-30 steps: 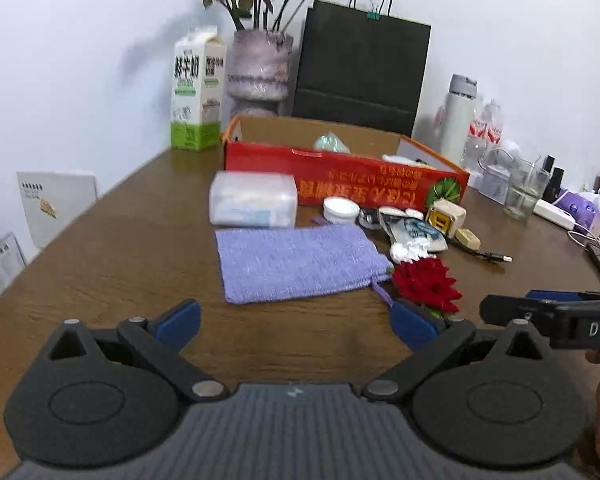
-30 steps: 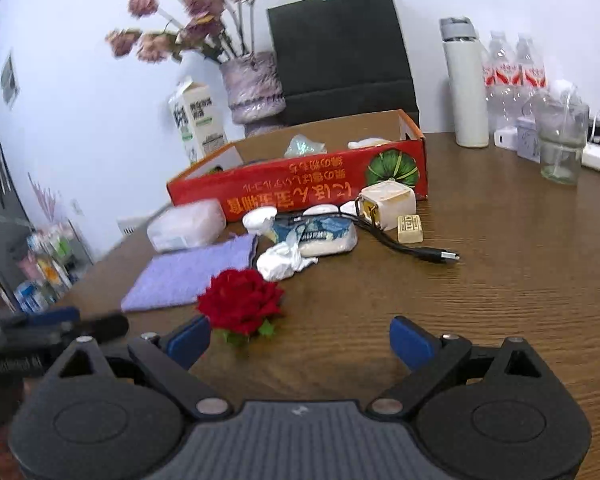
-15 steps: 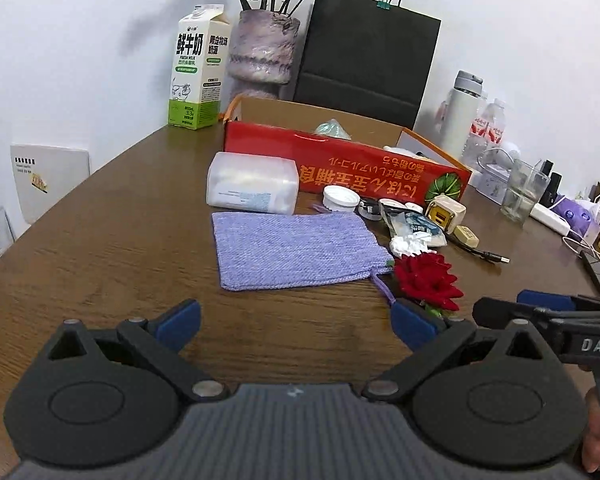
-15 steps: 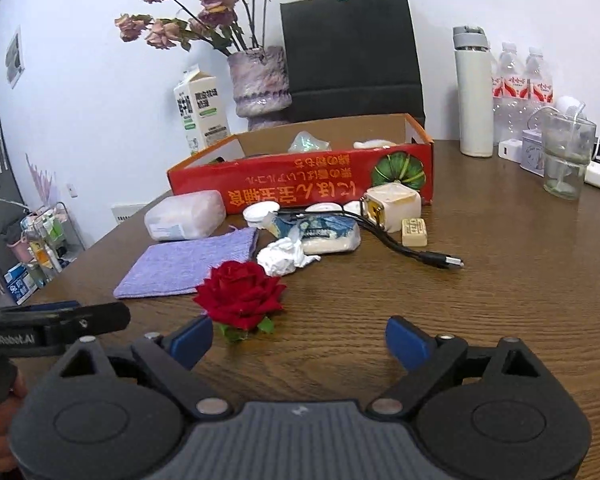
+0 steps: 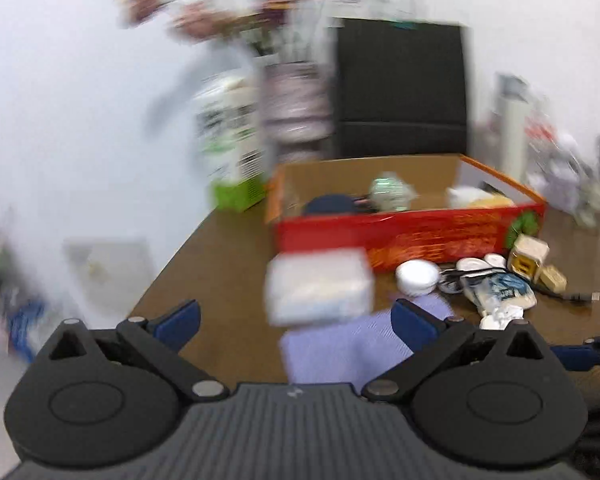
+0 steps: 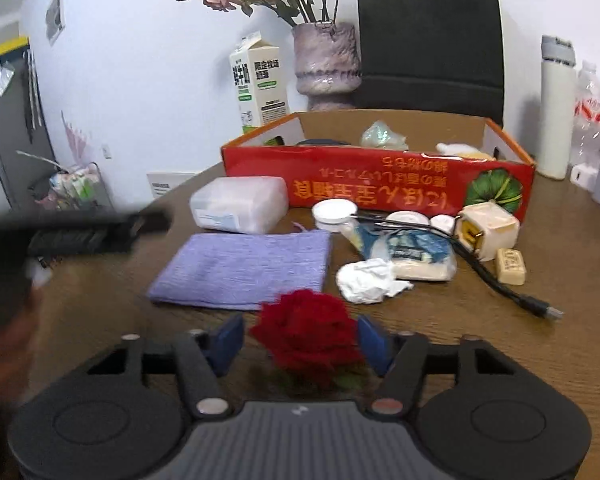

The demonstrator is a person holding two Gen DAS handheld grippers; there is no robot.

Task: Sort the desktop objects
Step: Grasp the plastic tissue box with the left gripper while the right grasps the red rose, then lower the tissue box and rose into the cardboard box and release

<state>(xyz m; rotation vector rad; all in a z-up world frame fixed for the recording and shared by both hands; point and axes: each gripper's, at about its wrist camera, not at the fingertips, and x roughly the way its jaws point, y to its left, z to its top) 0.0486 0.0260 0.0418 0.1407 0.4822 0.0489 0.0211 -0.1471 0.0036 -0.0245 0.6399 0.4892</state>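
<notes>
My right gripper (image 6: 300,340) has its blue fingers close on both sides of a red rose (image 6: 306,336) on the wooden table; contact is not clear. Beyond it lie a purple cloth (image 6: 244,266), a clear plastic box (image 6: 238,204), a crumpled tissue (image 6: 366,280), a snack packet (image 6: 410,250), a white charger cube (image 6: 488,230) with a black cable (image 6: 496,284), and the red cardboard box (image 6: 376,188). My left gripper (image 5: 296,322) is open and empty above the cloth (image 5: 340,352), near the plastic box (image 5: 320,286). That view is blurred.
A milk carton (image 6: 260,80), a vase of dried flowers (image 6: 326,62) and a black paper bag (image 6: 430,40) stand behind the red box. A white flask (image 6: 556,108) and water bottles stand at the right. The table edge curves at the left.
My right gripper has moved forward to the rose and narrowed around it. My left gripper has swung forward and left, toward the plastic box, with motion blur.
</notes>
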